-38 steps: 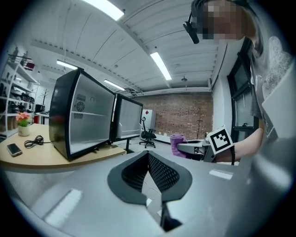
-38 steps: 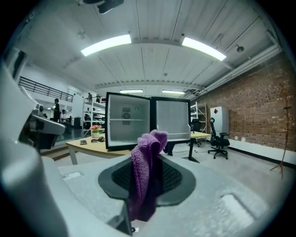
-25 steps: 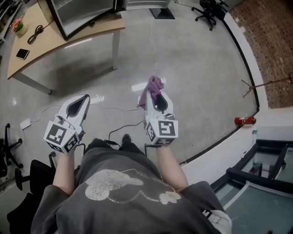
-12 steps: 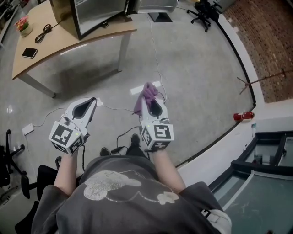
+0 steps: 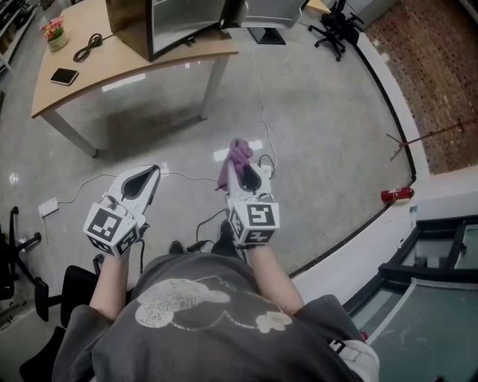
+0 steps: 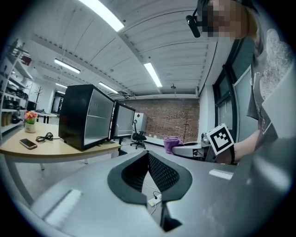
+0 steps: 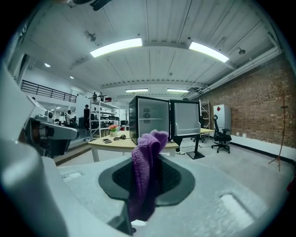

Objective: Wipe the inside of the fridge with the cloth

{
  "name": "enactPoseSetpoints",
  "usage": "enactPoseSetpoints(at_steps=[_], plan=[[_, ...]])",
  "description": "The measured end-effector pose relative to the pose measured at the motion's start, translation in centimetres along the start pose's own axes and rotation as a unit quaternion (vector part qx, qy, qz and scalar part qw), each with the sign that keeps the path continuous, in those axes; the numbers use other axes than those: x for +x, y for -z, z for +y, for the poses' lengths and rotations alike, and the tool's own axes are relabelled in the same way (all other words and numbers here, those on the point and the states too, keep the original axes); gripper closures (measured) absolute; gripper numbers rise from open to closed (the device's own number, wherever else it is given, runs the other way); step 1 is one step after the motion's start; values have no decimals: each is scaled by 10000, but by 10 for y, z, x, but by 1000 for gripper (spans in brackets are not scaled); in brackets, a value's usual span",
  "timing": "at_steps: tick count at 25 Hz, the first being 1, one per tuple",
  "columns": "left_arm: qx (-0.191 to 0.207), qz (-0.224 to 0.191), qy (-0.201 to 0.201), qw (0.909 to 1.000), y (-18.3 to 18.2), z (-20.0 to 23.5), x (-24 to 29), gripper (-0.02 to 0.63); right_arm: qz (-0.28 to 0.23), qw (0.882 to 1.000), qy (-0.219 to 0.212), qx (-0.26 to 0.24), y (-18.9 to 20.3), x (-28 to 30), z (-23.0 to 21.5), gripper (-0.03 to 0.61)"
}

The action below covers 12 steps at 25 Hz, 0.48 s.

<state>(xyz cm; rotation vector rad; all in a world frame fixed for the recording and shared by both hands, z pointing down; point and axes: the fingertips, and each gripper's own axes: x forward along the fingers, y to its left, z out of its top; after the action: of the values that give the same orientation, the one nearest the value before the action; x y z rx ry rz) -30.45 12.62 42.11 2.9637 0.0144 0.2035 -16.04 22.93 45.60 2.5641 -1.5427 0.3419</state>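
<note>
A black fridge (image 5: pixel 175 19) stands on a wooden table (image 5: pixel 112 74) at the top of the head view, its door swung open. My right gripper (image 5: pixel 240 163) is over the floor short of the table, shut on a purple cloth (image 5: pixel 236 155) that sticks up from its tips. In the right gripper view the cloth (image 7: pixel 144 162) hangs between the jaws, with the fridge (image 7: pixel 149 118) and its open door (image 7: pixel 186 118) straight ahead. My left gripper (image 5: pixel 146 179) is held beside it, shut with nothing in it. The left gripper view has the fridge (image 6: pixel 85 122) ahead on the left.
On the table lie a phone (image 5: pixel 64 75), a coiled cable (image 5: pixel 89 48) and a flower pot (image 5: pixel 54 31). Cables and a power strip (image 5: pixel 48 207) cross the floor. An office chair (image 5: pixel 336 19) stands at the back right, a fire extinguisher (image 5: pixel 396 195) by the right kerb.
The table and fridge have come nearer and lower in the head view as the person walks toward them. Both grippers keep their pose, and the cloth stays held.
</note>
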Motion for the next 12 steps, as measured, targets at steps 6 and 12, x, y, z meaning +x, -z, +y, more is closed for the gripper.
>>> enactPoseSetpoints(at_steps=[6, 12], plan=[[-6, 6, -86, 10000, 0, -10, -22, 597, 25, 9999, -104, -66, 3, -12, 14, 502], [35, 23, -75, 10000, 5, -18, -27, 597, 38, 9997, -173, -142, 5, -20, 19, 502]])
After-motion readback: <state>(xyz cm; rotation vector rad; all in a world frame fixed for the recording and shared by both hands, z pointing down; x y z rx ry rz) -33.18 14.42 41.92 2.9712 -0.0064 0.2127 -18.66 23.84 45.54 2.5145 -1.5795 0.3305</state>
